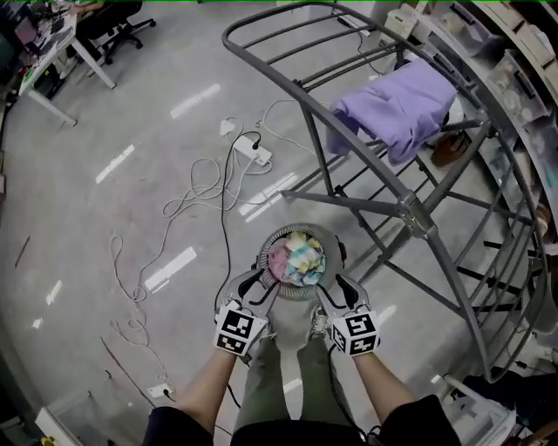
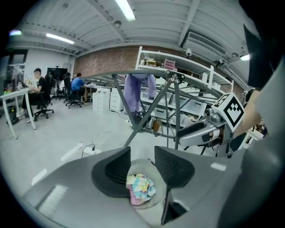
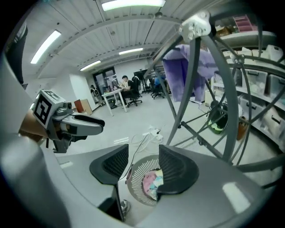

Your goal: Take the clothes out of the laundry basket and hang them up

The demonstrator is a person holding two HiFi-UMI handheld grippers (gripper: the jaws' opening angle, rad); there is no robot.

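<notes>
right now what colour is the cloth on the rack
Pale purple. The cloth on the rack shows best in the head view.

Black sleeves (image 1: pixel 179 429), grey-green trousers (image 1: pixel 283 392)

A glossy grey floor (image 1: pixel 105 113) lies strewn with cables (image 1: pixel 193 187). A brick wall (image 2: pixel 102 64) stands behind desks (image 2: pixel 11 95). Strip lights (image 2: pixel 126 10) glow overhead.

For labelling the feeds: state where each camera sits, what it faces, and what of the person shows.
Head view: on the head, steeply down at basket and rack; forearms, left gripper, right gripper show.
Left gripper view: on that gripper, along its open jaws toward the basket; right gripper shows.
Right gripper view: likewise; left gripper shows.
All share basket, purple garment.
</notes>
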